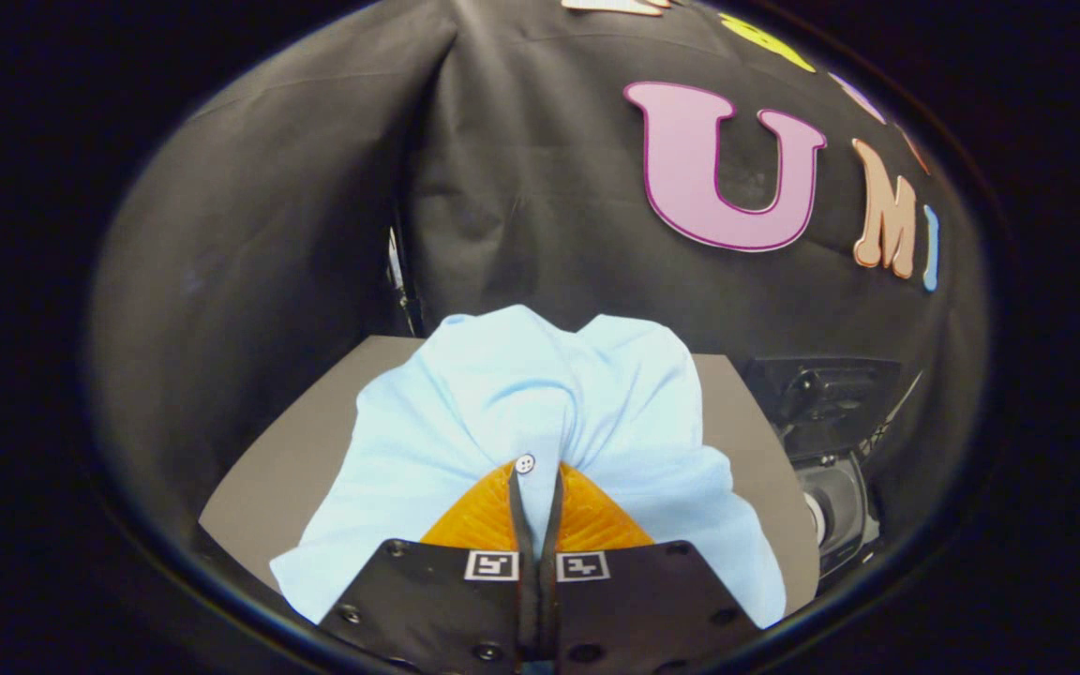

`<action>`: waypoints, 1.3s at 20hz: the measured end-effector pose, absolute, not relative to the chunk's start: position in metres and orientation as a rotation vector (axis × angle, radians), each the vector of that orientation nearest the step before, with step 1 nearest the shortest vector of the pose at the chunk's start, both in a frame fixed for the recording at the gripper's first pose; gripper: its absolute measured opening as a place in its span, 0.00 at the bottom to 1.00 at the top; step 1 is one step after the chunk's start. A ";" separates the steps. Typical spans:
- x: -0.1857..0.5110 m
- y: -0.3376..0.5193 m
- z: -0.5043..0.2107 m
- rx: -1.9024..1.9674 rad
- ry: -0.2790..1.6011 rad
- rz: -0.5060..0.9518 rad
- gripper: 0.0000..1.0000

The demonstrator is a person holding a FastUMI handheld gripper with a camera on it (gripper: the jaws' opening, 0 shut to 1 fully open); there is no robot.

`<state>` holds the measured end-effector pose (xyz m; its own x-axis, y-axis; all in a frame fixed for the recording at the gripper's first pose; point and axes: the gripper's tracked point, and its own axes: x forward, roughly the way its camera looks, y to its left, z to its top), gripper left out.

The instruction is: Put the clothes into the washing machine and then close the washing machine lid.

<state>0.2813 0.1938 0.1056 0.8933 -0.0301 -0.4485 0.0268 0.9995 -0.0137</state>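
The gripper (537, 487) is clenching a fold of the soft, light shirt (521, 403), bunching limply mid-desk (268, 487) beside its button (525, 463).

Table (277, 469) bears shirt (465, 394) (pale blue).

- No readable word, brand name or number appears on any item in the gripper view.
- Tool (537, 487): two square coded marker tags, black-and-white block patterns, one on each finger mount, side by side just behind the fingers. These are machine-readable patterns, not letters or digits.
- Tool state: fingers closed together on a fold of the light blue shirt (521, 394).
- Shirt: no print, tag or label visible; one plain white button (525, 463) sits at the fingertips.
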 end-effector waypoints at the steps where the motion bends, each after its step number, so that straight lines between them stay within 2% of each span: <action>1: 0.278 0.193 0.104 0.006 0.450 -0.016 0.01; 5: 0.255 0.173 0.108 0.036 0.405 -0.061 0.00; 9: 0.241 0.157 0.138 -0.076 0.293 -0.100 0.00; 13: 0.227 0.146 0.168 -0.016 0.169 -0.112 0.00; 17: 0.213 0.115 0.200 -0.054 0.044 -0.213 0.00; 26: 0.192 0.113 0.224 -0.094 -0.017 -0.187 0.00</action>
<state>0.1918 0.1127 0.2235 0.9825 -0.1844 0.0252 0.1859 0.9783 -0.0917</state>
